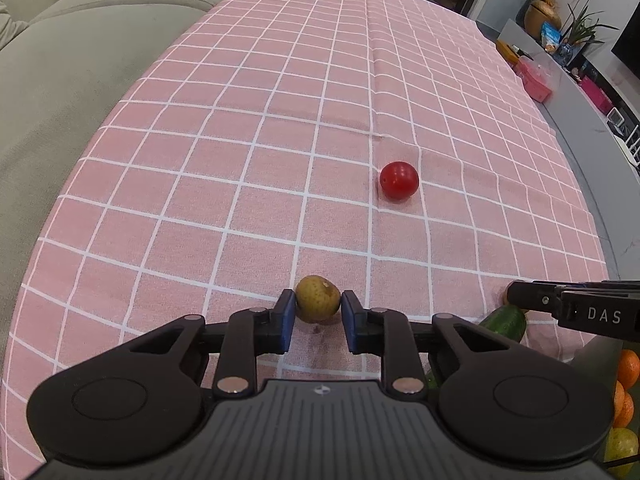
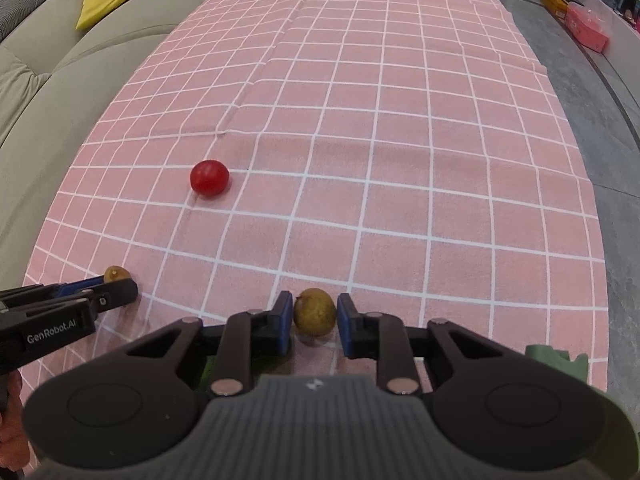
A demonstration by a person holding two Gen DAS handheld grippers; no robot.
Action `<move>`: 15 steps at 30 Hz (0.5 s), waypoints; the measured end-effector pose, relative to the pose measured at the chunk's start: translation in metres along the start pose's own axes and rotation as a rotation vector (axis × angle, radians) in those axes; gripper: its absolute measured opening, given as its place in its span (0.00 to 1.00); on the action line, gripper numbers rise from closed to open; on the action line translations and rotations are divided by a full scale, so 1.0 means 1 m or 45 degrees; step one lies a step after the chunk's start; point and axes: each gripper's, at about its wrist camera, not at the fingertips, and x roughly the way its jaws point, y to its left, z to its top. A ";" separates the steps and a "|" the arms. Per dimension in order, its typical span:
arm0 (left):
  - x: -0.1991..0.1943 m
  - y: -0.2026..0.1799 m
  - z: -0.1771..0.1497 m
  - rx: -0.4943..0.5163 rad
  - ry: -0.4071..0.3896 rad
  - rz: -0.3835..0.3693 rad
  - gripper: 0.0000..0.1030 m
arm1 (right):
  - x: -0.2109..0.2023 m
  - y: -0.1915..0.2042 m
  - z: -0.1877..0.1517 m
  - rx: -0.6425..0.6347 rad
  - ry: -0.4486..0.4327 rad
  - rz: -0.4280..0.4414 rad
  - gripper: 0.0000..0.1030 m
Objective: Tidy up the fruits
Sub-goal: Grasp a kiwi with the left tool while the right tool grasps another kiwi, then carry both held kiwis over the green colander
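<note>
The left gripper [image 1: 318,312] is clamped on a small round yellow-brown speckled fruit [image 1: 318,298] on the pink checked tablecloth [image 1: 280,120]; the right gripper [image 2: 314,318] pinches a second one [image 2: 315,312]. One glossy red round fruit [image 1: 399,180] lies well apart (a green cucumber [image 1: 506,320], perhaps, sits beside the right gripper).
</note>
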 end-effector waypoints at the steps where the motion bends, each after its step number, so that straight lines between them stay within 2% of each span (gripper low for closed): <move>1: 0.000 0.000 0.000 0.001 -0.002 -0.001 0.26 | 0.000 0.000 0.000 -0.002 -0.001 0.000 0.19; 7: -0.005 0.002 -0.001 -0.006 -0.016 -0.012 0.26 | -0.008 0.002 -0.001 -0.042 -0.039 0.001 0.19; 15: -0.047 -0.013 0.007 0.027 -0.113 -0.087 0.26 | -0.053 0.014 -0.005 -0.071 -0.173 0.064 0.19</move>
